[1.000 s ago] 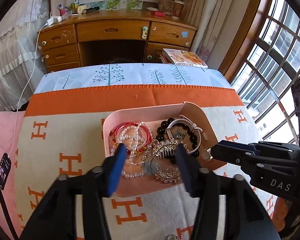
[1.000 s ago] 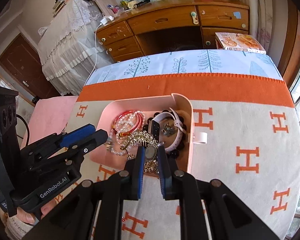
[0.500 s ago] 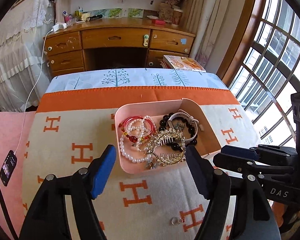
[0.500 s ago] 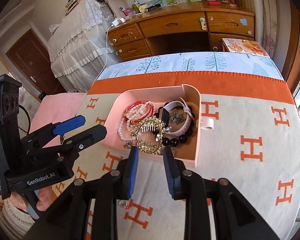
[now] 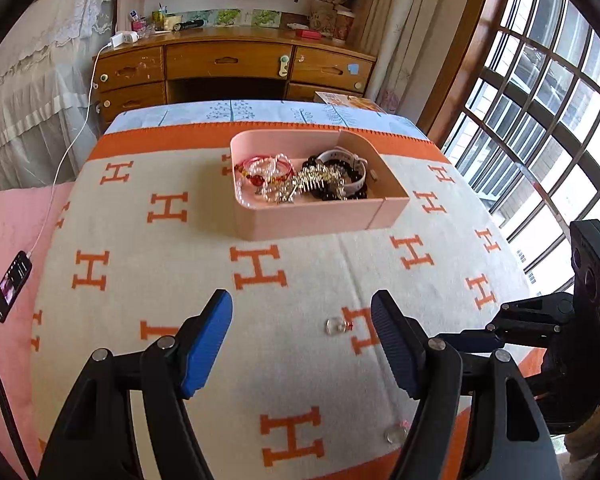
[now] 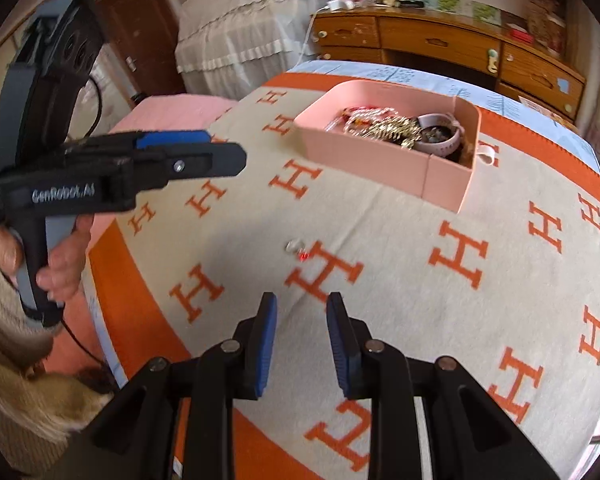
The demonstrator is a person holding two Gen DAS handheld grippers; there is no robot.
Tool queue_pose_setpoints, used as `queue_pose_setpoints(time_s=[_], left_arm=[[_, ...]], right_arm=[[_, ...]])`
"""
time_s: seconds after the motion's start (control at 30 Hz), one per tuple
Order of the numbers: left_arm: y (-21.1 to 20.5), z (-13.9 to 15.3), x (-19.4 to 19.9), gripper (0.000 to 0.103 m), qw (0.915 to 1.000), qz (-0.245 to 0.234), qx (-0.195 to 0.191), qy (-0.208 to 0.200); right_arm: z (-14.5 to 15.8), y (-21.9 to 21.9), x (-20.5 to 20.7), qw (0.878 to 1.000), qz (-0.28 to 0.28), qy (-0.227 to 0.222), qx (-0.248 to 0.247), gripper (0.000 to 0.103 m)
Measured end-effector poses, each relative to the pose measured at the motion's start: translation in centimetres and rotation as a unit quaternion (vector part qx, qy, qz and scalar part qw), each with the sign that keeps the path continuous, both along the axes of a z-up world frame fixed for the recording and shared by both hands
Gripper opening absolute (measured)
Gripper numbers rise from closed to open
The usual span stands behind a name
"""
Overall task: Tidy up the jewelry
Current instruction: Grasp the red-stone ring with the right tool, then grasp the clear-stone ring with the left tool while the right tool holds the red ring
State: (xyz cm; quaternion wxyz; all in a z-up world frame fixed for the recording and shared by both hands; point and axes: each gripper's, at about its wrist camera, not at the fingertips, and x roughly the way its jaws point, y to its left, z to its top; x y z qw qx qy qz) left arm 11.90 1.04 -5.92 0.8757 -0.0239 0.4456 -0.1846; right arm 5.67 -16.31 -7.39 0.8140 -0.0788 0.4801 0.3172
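A pink tray (image 5: 320,216) on the H-patterned blanket holds a heap of jewelry (image 5: 300,178): pearl and red bracelets, a gold comb, black beads, a white watch. It also shows in the right wrist view (image 6: 380,168). A small clear earring with a red bead (image 5: 337,325) lies loose on the blanket, also in the right wrist view (image 6: 296,247). A second small piece (image 5: 396,434) lies nearer. My left gripper (image 5: 302,336) is open and empty, just short of the earring. My right gripper (image 6: 302,338) is open and empty, well back from the tray.
The orange and cream blanket (image 5: 180,280) covers the bed. A phone on a white cable (image 5: 11,285) lies at the left on pink bedding. A wooden desk (image 5: 228,64) stands behind. Windows run along the right. The left gripper body (image 6: 100,176) crosses the right wrist view.
Both grippers have pulled back from the tray toward the near edge of the blanket. The left jaws have opened wider. The right jaws, nearly shut over the jewelry, have opened.
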Motion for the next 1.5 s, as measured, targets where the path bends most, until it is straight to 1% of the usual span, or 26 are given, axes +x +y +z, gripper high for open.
queue_pose_setpoints(time_s=[0.07, 0.17, 0.23, 0.3, 0.4, 0.43, 0.63, 0.7, 0.73, 0.77, 0.87, 0.93, 1.07, 1.17, 1.2, 1.23, 1.3, 1.4, 1.5], left_arm=[[0.2, -1.0, -0.9, 0.07, 0.9999, 0.005, -0.005, 0.012], [0.7, -2.4, -1.6, 0.07, 0.9993, 0.017, -0.011, 0.032], [1.0, -3.0, -1.9, 0.07, 0.9987, 0.027, -0.015, 0.041], [1.2, -3.4, -2.1, 0.07, 0.9981, 0.035, -0.018, 0.047], [1.4, -3.7, -2.3, 0.07, 0.9975, 0.043, -0.021, 0.052], [1.4, -3.7, -2.4, 0.07, 0.9974, 0.045, -0.021, 0.052], [1.5, -3.9, -2.4, 0.07, 0.9969, 0.055, -0.016, 0.053], [1.5, -3.9, -2.4, 0.07, 0.9968, 0.057, -0.015, 0.054], [1.5, -3.9, -2.4, 0.07, 0.9968, 0.057, -0.015, 0.054], [1.5, -3.9, -2.4, 0.07, 0.9968, 0.057, -0.015, 0.054], [1.1, -4.0, -2.3, 0.07, 0.9968, 0.052, -0.014, 0.058], [0.5, -4.2, -2.3, 0.07, 0.9971, 0.043, -0.013, 0.062], [-1.6, -4.7, -2.0, 0.07, 0.9973, 0.02, -0.007, 0.07], [-3.2, -5.2, -1.7, 0.07, 0.9968, 0.003, -0.007, 0.08], [-3.6, -5.4, -1.6, 0.066, 0.9965, -0.002, -0.01, 0.082], [-4.1, -5.5, -1.6, 0.059, 0.9962, -0.009, -0.012, 0.086], [-4.9, -5.9, -1.3, 0.052, 0.9952, -0.021, -0.017, 0.094], [-5.6, -6.0, -0.9, 0.052, 0.996, -0.02, -0.014, 0.086], [-5.7, -6.1, -0.3, 0.052, 0.9958, -0.013, -0.024, 0.088]], right_arm=[[-0.3, 0.4, -1.9, 0.998, 0.051, -0.023, -0.023, 0.026], [-1.0, 0.9, -4.3, 0.99, 0.116, -0.055, -0.061, 0.026], [-1.5, 1.4, -5.4, 0.984, 0.149, -0.062, -0.074, 0.026], [-2.1, 1.9, -5.9, 0.98, 0.172, -0.064, -0.076, 0.026], [-3.3, 2.6, -5.9, 0.975, 0.187, -0.072, -0.092, 0.026], [-3.2, 2.6, -5.8, 0.975, 0.19, -0.081, -0.08, 0.026], [-3.5, 3.4, -4.5, 0.975, 0.201, -0.075, -0.056, 0.026], [-3.5, 3.5, -4.4, 0.975, 0.201, -0.076, -0.054, 0.02], [-3.5, 3.6, -4.3, 0.975, 0.202, -0.076, -0.053, 0.015], [-3.5, 3.6, -4.3, 0.975, 0.2, -0.076, -0.052, 0.015], [-3.6, 3.3, -3.9, 0.977, 0.19, -0.081, -0.048, 0.015], [-3.6, 2.6, -3.8, 0.981, 0.172, -0.083, -0.043, 0.015], [-3.3, 0.5, -2.4, 0.992, 0.095, -0.081, -0.023, 0.015], [-3.0, -1.7, -1.1, 0.996, 0.026, -0.081, 0.0, 0.015], [-2.8, -2.4, -0.6, 0.997, 0.004, -0.08, 0.012, 0.015], [-2.7, -3.2, -0.3, 0.997, -0.017, -0.077, 0.025, 0.015], [-2.7, -4.4, 0.3, 0.995, -0.045, -0.074, 0.047, 0.015], [-2.7, -5.7, 0.8, 0.992, -0.072, -0.066, 0.077, 0.015], [-2.7, -6.6, 0.9, 0.989, -0.086, -0.059, 0.1, 0.015]])
